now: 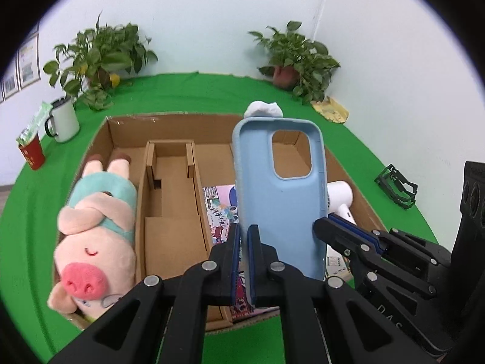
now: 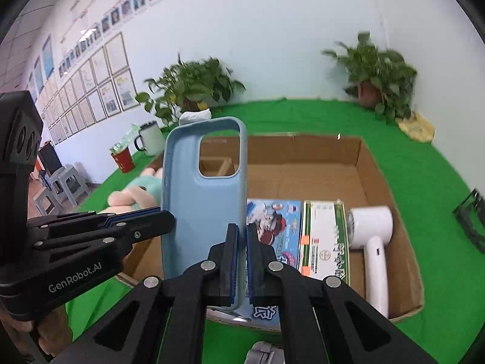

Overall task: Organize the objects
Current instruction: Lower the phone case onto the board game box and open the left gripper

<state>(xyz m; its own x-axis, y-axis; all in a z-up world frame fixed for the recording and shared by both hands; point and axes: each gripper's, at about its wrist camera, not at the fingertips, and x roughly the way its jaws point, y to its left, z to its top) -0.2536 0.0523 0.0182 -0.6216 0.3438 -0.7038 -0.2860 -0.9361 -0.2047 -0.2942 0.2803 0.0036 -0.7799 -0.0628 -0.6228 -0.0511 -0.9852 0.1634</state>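
Together, 2 tongs, left tongs (image 1: 244, 261) and right tongs (image 2: 242, 262), pinch opposite edges of the upright blue phone case (image 1: 277, 200) above the cardboard box (image 1: 127, 127), beside the plush pig (image 1: 97, 230) and white hair dryer (image 2: 374, 236).

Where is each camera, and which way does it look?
Left wrist: sits on the left hand-held gripper, looks along its fingers at the phone case over the box; the right hand-held gripper shows.
Right wrist: on the right hand-held gripper, same case and box; the left shows.
Shared: case, box, plush pig.
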